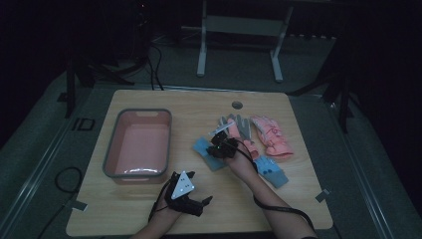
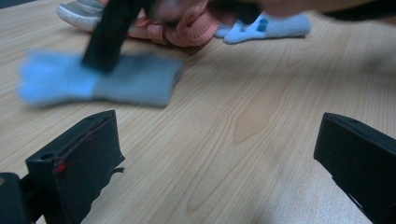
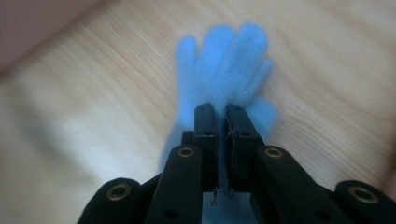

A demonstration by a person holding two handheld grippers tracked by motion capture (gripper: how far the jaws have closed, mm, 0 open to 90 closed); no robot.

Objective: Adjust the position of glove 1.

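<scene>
Blue glove lay just right of the bin, pinched in the right gripper; left gripper gaped. Best lift it clear before swinging binward.

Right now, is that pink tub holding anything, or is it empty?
Empty. The high view shows the pink tub with a bare bottom; the gloves all lie on the table beside it.
</scene>
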